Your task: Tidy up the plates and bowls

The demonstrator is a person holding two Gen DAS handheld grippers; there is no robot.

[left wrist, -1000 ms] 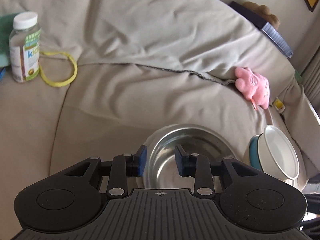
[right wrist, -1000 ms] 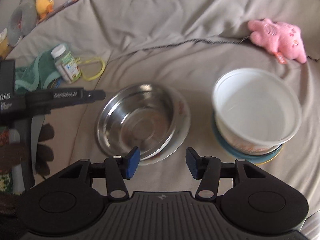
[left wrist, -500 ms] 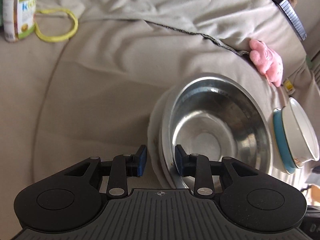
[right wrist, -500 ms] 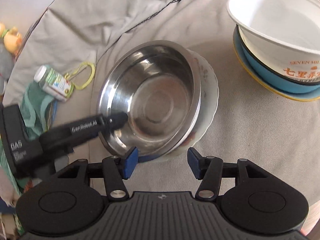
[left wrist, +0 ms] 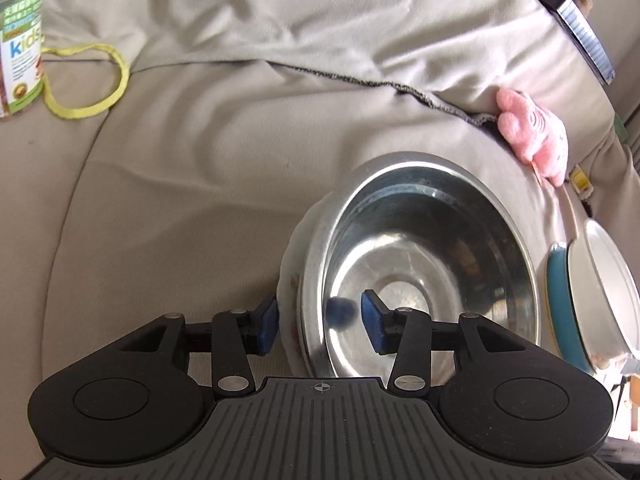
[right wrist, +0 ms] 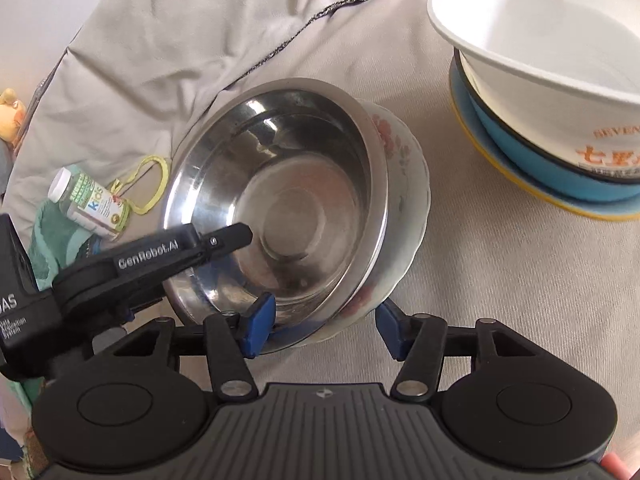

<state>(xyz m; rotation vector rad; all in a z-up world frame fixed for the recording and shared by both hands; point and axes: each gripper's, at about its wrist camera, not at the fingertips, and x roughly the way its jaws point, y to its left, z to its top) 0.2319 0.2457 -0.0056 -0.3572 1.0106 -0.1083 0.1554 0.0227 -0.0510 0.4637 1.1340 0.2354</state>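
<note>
On a beige fabric-covered sofa cushion [left wrist: 192, 208], rumpled and with a dark stitched seam running across it, your dishes sit in two stacks. The steel bowl [left wrist: 420, 264] rests inside a white floral bowl [right wrist: 404, 184]; well to its right a white bowl [right wrist: 540, 40] sits in a blue bowl [right wrist: 560, 176] on a yellow-rimmed blue plate [right wrist: 520, 184].

Readable writing: the white bowl carries orange "SEVEN" and Chinese characters; the supplement bottle [left wrist: 20, 40], far left, reads "kids"; your left gripper [left wrist: 320, 320] shows "GenRobot.AI" on its side in the right wrist view.

A yellow loop [left wrist: 92, 96] lies against the bottle, which lies over a green cloth [right wrist: 60, 236]. A pink plush toy [left wrist: 536, 136] sits by the seam behind the steel bowl, a dark book [left wrist: 580, 28] on the raised fabric above it, and a yellow plush toy [right wrist: 10, 114] at the far left edge.

Your left gripper's jaws are opening, straddling the near rims of the steel and floral bowls, one pad inside, one outside, not pressing. Your right gripper [right wrist: 324, 326] stands parted with the stack's near edge between its pads, apparently without clamping.
</note>
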